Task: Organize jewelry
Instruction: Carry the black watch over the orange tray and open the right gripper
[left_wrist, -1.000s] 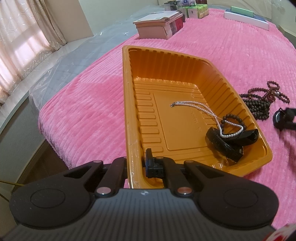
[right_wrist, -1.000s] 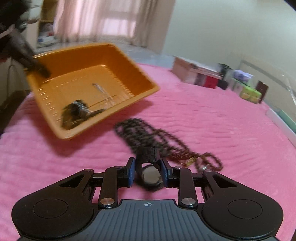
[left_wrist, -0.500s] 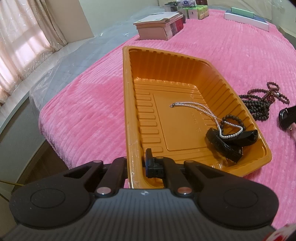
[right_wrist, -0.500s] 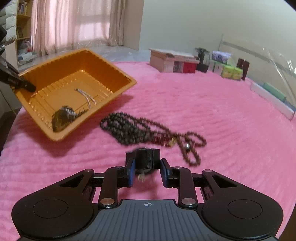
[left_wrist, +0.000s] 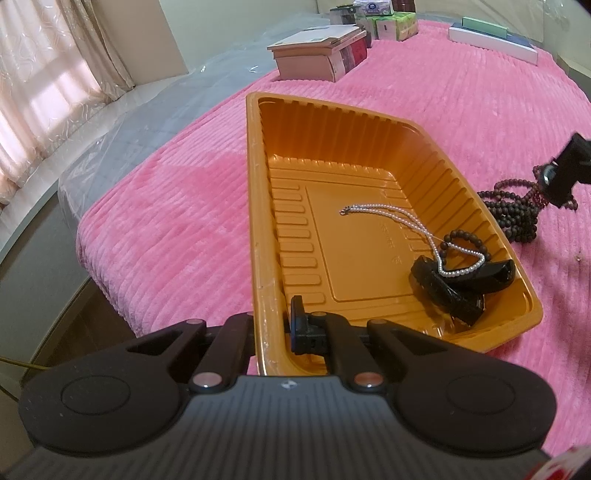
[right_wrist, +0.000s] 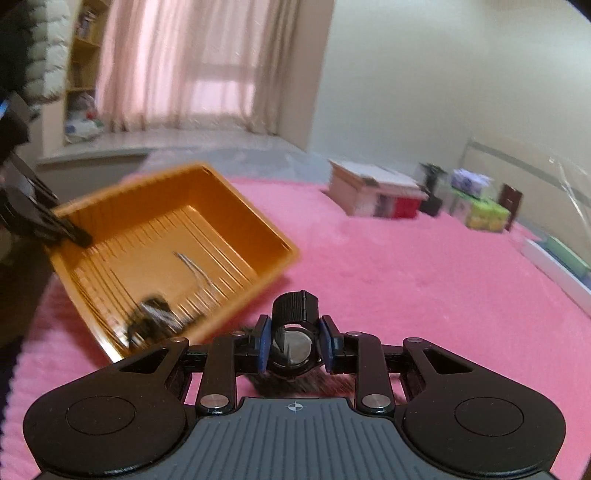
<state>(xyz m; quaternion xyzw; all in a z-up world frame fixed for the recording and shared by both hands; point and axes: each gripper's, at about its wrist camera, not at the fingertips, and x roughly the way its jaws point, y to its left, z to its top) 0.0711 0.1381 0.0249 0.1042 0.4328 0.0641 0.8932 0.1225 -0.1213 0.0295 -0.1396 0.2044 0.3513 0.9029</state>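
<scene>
The right gripper (right_wrist: 294, 345) has risen off the pink bedspread (left_wrist: 155, 229) with the black watch (right_wrist: 294, 334) pinched between its blue pads; a second ago that watch was down by the dark bead necklaces (left_wrist: 517, 218), which now lie alone on the cover just right of the tray. The left gripper (left_wrist: 275, 325) has not shifted: its jaws are fully closed on the near rim of the orange tray (left_wrist: 255, 206), one finger outside the wall, the other inside.

No writing can be read; an embossed mark on the tray floor and the labels on the far boxes (left_wrist: 317, 55) are too small to make out.

From left to right in the left wrist view: the bed's left edge drops to the floor, then a wide strip of bare bedspread, then the tray with its long axis running near to far. Inside, a pearl strand (left_wrist: 402, 225) trails from the middle of the floor to the near right corner, across a small dark bead bracelet (left_wrist: 465, 240) and two black bands (left_wrist: 461, 284). Open cover stretches beyond the tray to the far boxes.

The held watch has its strap loop upward and its metal case back toward the camera.
</scene>
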